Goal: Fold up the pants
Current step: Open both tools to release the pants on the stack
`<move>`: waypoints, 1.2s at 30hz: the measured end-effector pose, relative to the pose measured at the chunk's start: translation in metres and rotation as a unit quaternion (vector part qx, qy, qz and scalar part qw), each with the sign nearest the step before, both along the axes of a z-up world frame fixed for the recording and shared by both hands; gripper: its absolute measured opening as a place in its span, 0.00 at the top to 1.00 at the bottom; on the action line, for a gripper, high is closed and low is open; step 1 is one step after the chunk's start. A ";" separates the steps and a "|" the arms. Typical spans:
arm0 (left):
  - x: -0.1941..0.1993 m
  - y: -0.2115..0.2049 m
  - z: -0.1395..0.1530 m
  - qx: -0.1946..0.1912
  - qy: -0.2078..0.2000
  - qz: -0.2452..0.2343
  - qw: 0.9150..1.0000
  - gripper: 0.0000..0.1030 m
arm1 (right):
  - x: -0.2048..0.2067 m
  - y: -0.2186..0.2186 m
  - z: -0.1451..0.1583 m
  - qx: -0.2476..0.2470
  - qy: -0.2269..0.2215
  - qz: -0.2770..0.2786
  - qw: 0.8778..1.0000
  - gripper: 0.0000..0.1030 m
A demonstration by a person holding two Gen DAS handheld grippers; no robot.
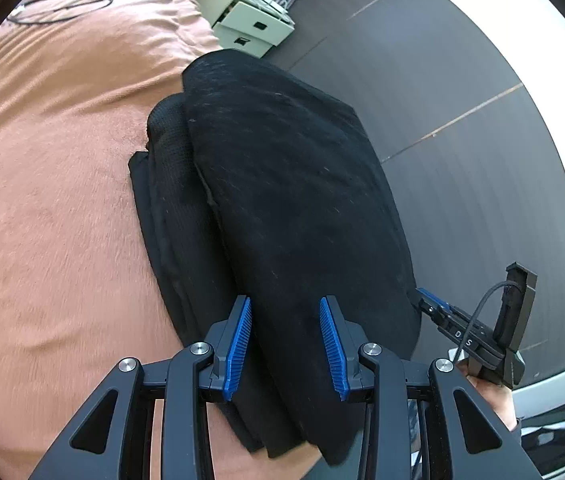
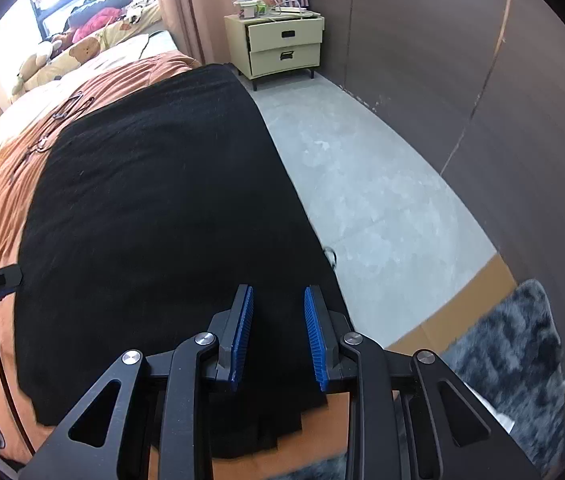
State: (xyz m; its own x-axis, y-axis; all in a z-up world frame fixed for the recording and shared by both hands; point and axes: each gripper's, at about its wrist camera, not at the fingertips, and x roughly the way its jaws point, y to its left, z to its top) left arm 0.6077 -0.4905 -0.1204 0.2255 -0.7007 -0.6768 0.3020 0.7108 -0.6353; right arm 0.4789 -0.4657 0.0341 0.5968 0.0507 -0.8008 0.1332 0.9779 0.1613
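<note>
Black pants (image 1: pixel 282 184) lie folded in layers on an orange bedspread (image 1: pixel 50 184) near the bed's edge. My left gripper (image 1: pixel 285 342) is open, its blue pads either side of the near end of the top layer. In the right wrist view the pants (image 2: pixel 162 220) fill the middle as a broad black slab. My right gripper (image 2: pixel 278 334) is open over the near edge of the pants, nothing between its pads. The right gripper also shows at the right of the left wrist view (image 1: pixel 434 304), beside the fabric's edge. The left gripper's tip (image 2: pixel 2 276) shows at the left edge.
A cream nightstand (image 2: pixel 282 46) with two drawers stands past the bed by a dark wall. Grey floor (image 2: pixel 382 200) runs along the bed's right side, with a shaggy grey rug (image 2: pixel 514 352) nearby. Cables (image 1: pixel 62 4) lie on the far bedspread. Pillows and plush toys (image 2: pixel 82 48) sit at the head.
</note>
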 end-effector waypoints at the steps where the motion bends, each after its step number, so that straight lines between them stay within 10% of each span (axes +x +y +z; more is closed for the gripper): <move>1: -0.003 0.001 0.004 0.003 -0.003 0.000 1.000 0.64 | -0.003 -0.001 0.004 0.002 -0.002 -0.002 1.000 0.77; 7: -0.026 0.011 0.034 0.028 -0.024 -0.007 0.999 0.64 | -0.035 0.001 0.030 0.009 -0.027 -0.020 0.999 0.74; 11: -0.045 0.024 0.058 0.038 -0.043 -0.012 0.998 0.47 | -0.071 0.015 0.037 0.002 -0.044 -0.034 0.998 0.35; 15: -0.062 0.038 0.082 0.044 -0.074 -0.013 0.996 0.27 | -0.092 0.032 0.050 0.001 -0.060 -0.042 0.997 0.23; 22: -0.091 0.059 0.118 0.074 -0.117 -0.017 0.990 0.05 | -0.136 0.059 0.059 -0.005 -0.080 -0.054 0.995 0.21; 29: -0.117 0.090 0.151 0.089 -0.164 -0.016 0.982 0.01 | -0.165 0.086 0.081 -0.006 -0.092 -0.053 0.994 0.00; 36: -0.153 0.125 0.178 0.101 -0.199 -0.011 0.975 0.01 | -0.197 0.117 0.092 -0.007 -0.114 -0.052 0.992 0.00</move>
State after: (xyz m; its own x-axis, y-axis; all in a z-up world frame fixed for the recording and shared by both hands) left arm 0.4550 -0.3650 0.0580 0.4854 -0.5703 -0.6626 0.5128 0.7996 -0.3126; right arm 0.2824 -0.3489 0.1258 0.7638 -0.0310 -0.6447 0.1950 0.9633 0.1846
